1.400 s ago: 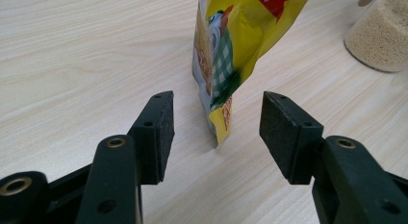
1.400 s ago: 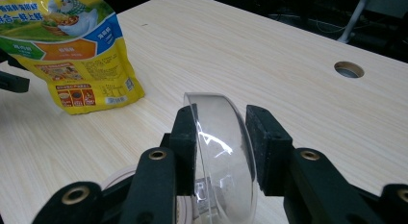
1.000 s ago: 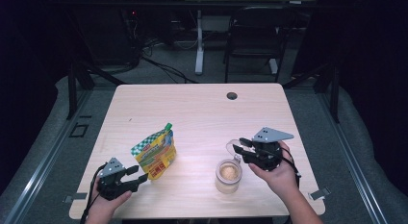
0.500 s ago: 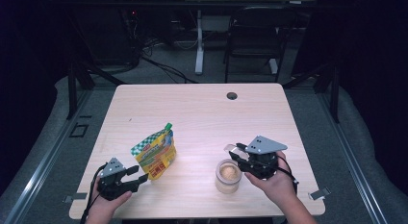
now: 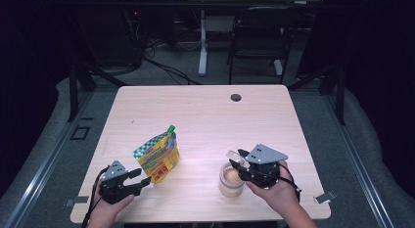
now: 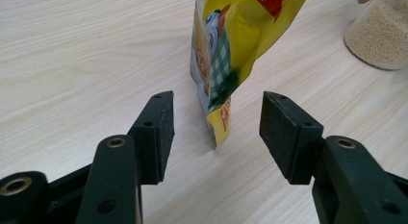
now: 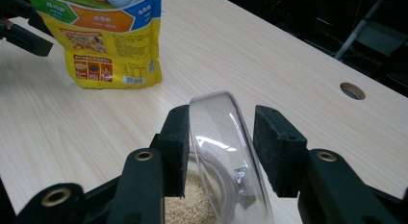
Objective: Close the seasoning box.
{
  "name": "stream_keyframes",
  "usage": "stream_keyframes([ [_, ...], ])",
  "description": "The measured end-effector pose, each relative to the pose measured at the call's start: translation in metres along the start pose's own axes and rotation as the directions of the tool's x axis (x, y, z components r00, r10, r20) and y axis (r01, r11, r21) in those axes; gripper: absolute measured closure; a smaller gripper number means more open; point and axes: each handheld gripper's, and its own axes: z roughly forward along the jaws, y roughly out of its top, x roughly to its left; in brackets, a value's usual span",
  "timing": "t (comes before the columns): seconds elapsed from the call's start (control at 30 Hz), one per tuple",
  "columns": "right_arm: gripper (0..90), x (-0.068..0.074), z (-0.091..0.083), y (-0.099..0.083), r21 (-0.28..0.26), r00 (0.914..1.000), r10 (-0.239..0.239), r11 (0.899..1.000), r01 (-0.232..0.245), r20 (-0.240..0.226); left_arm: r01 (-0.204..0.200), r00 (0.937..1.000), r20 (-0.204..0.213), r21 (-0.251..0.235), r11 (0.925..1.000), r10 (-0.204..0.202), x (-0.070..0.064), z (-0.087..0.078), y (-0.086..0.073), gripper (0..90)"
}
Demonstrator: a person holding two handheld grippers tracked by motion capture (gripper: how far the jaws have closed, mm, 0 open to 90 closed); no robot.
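The right gripper (image 5: 240, 162) has dropped toward the table's near edge, its jaws clamping a clear lid (image 7: 226, 152) edge-on above the open jar (image 5: 231, 179) of grain. The left gripper (image 5: 142, 178) waits, jaws wide, around the yellow pouch's (image 5: 157, 155) corner. The pale wood table (image 5: 205, 115) stands on grey carpet (image 5: 44, 125) before a dark chair (image 5: 254, 42).

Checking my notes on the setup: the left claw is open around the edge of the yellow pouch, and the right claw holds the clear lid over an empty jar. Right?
Not quite: the jar holds tan grains, as the right gripper view shows. The rest stands: left claw open around the yellow pouch, right claw with the clear lid.
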Motion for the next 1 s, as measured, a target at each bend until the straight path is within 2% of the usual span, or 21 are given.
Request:
stream_keyframes([
  [0.43,49.4,0.007,0.004,-0.007,0.000,0.9995,0.015,1.000,-0.015,-0.028,0.000,1.0000,0.001,0.002,1.0000,0.000,-0.001,0.001,0.000,46.7],
  [0.8,44.9,0.016,0.006,-0.015,-0.006,0.9999,0.001,1.000,-0.001,-0.010,-0.012,0.9999,0.002,0.010,0.9999,0.012,-0.002,0.001,0.000,46.7],
  [1.0,43.0,0.021,0.007,-0.017,-0.003,0.9998,-0.008,1.000,0.008,-0.016,-0.006,1.0000,0.003,0.011,0.9999,0.006,-0.003,0.002,0.000,46.7],
])
